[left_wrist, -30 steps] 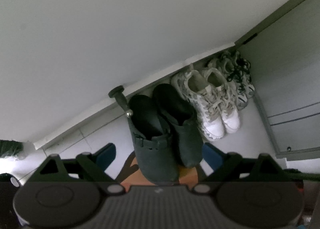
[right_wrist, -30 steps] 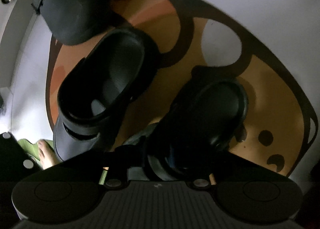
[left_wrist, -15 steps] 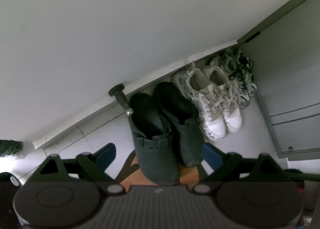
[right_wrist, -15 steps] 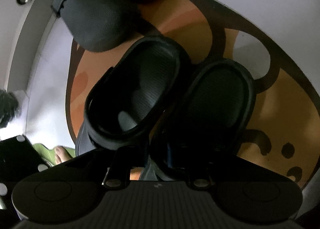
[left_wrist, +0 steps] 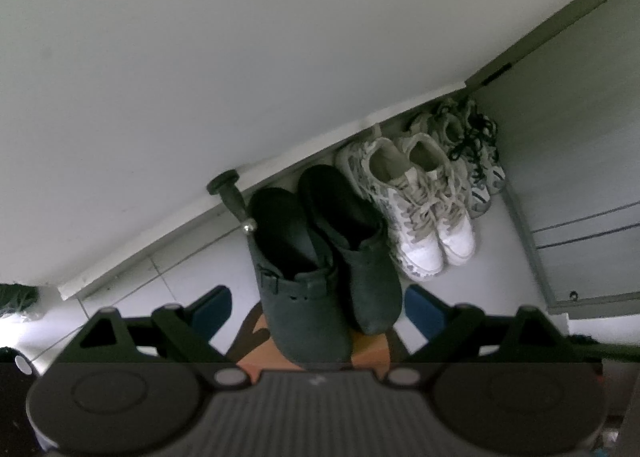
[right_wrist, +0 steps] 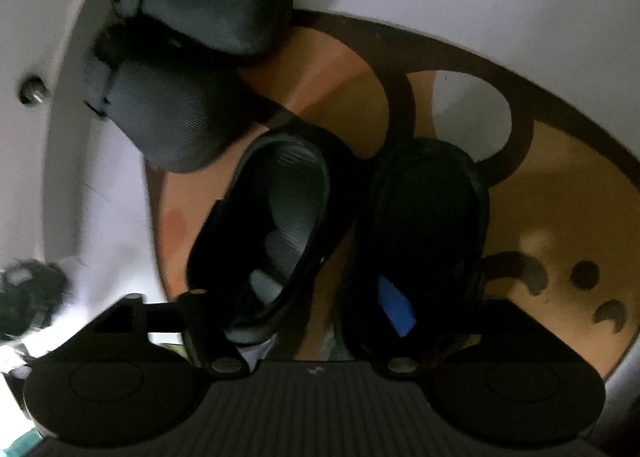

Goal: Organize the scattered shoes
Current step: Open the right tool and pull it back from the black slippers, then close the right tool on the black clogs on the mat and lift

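Note:
Two black slides stand side by side on the orange rug [right_wrist: 540, 197], the left slide [right_wrist: 280, 217] and the right slide [right_wrist: 424, 217]. My right gripper [right_wrist: 330, 297] is just above their heels and its jaws are opening. One finger dips into each slide, with the slides' neighbouring walls between them; the blue pad [right_wrist: 396, 309] touches nothing that I can see. A pair of dark clogs [left_wrist: 320, 257] stands against the wall, with white sneakers [left_wrist: 420, 209] and a pair with black laces [left_wrist: 476, 153] beside them. My left gripper [left_wrist: 318, 309] hangs open above the clogs' toes.
A black door stop [left_wrist: 228, 193] juts from the skirting left of the clogs. A grey cabinet [left_wrist: 580, 177] closes the row on the right. The clogs' toes [right_wrist: 180, 117] lie just beyond the slides. Something dark and fuzzy [right_wrist: 32, 289] sits on the white floor at the left.
The right slide has been brought up against the left slide, and my right gripper's jaws have parted from it. The left gripper's view has barely changed.

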Available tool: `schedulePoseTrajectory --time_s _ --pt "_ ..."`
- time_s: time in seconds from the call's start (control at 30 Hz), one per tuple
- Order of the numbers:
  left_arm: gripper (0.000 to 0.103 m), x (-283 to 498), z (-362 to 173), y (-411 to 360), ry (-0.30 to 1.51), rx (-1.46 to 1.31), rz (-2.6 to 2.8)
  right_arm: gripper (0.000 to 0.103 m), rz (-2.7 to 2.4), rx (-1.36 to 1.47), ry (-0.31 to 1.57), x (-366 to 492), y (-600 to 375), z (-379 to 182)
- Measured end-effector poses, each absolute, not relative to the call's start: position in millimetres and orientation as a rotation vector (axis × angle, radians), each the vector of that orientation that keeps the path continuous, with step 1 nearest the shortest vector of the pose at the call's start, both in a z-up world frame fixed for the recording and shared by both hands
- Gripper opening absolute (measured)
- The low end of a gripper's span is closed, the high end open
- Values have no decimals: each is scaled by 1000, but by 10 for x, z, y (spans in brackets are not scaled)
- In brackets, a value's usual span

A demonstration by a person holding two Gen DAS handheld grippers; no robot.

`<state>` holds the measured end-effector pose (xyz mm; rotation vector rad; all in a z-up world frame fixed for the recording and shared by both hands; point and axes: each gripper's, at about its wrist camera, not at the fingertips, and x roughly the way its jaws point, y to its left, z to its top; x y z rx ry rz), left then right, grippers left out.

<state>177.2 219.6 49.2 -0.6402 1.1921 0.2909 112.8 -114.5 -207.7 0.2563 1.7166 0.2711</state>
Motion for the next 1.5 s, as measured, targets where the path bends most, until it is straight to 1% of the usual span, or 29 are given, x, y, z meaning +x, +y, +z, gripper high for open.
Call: schedulePoseTrajectory --time_s 0.03,0.13,0.17,0.2,0.27,0.43,0.47,0.5,0.53,0.57,0.6,0.9,1.17,1.3,1.5 --pt "95 1769 478 2203 1193 -641 291 86 276 193 1737 1124 -1053 -2139" --pt "95 1764 445 2234 1192 -648 296 86 289 177 1782 1081 -943 -2261" --pt "95 1762 442 2247 1190 -650 299 82 291 171 1785 1077 -941 -2268" --pt "95 1764 443 2259 1187 -652 302 66 294 161 1787 1071 -924 -2279" --pt "95 1765 445 2278 1183 -657 307 55 302 130 1792 1051 -848 -2312" --pt "95 1783 440 2281 1183 -662 302 53 304 129 1833 1051 -793 -2426" --pt "95 1783 444 2277 1182 -662 301 50 311 120 1832 1046 -793 -2435" --pt "95 1783 453 2274 1180 -661 300 43 324 108 1826 1042 -787 -2446" --pt "95 1783 463 2270 1178 -660 299 40 329 103 1823 1043 -787 -2442" --pt "95 1782 472 2267 1176 -659 298 34 342 88 1815 1040 -781 -2424" --pt "95 1776 475 2267 1175 -660 300 33 347 74 1810 1026 -781 -2409" --pt "95 1643 544 2319 1158 -661 330 27 408 30 1710 713 -917 -2100" --pt "94 1345 776 2426 1143 -626 383 27 485 -56 1577 669 -1170 -1500" --pt "96 1160 985 2421 1052 -618 371 27 511 -91 1527 696 -1169 -1287" --pt "96 876 1135 2212 1030 -614 340 27 552 -90 1474 791 -1047 -1082"
